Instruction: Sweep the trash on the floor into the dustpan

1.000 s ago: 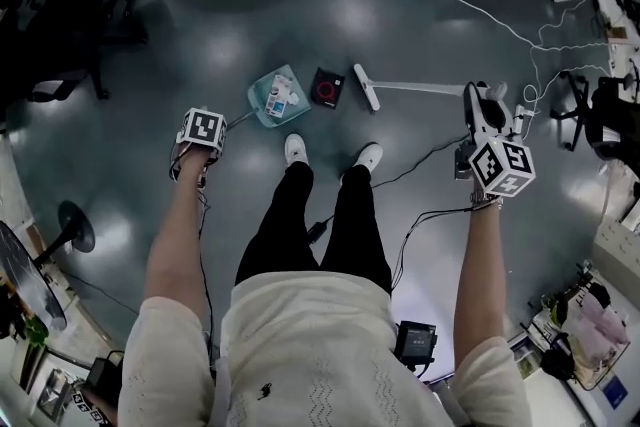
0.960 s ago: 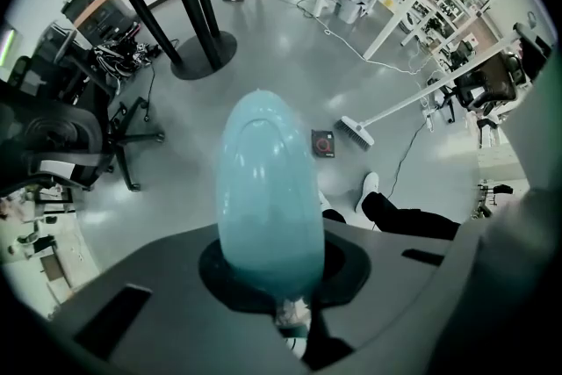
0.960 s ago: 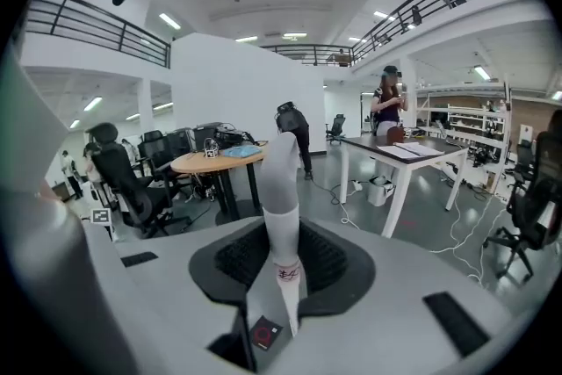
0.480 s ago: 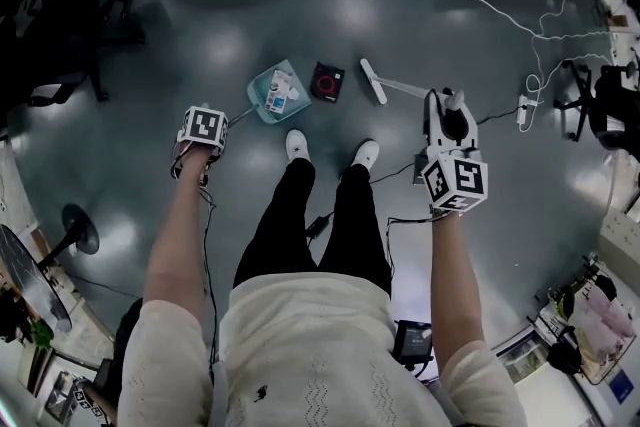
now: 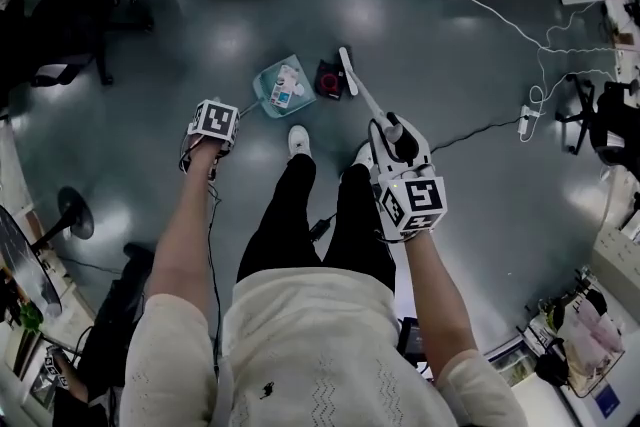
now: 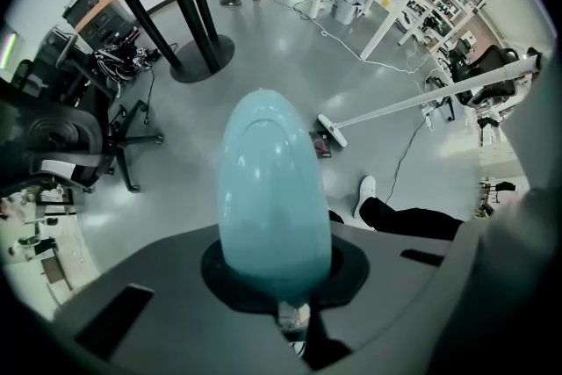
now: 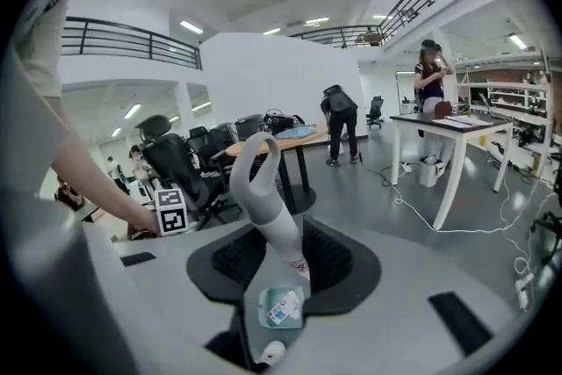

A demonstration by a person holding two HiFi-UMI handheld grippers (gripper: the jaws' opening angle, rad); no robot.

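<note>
1. Right now the left gripper (image 5: 214,127) is clamped on the teal dustpan handle (image 6: 272,198), and the right gripper (image 5: 397,137) is clamped on the grey broom handle (image 7: 265,211)
2. On the floor (image 5: 420,35), the dustpan (image 5: 283,85) already holds a packet (image 5: 281,94); a black piece of trash (image 5: 328,78) lies just beside it, with the broom head (image 5: 346,72) on its far side
3. Best to press the pan's lip flat and draw the broom towards it in a short, low stroke, so the black piece slides in rather than skipping past
</note>
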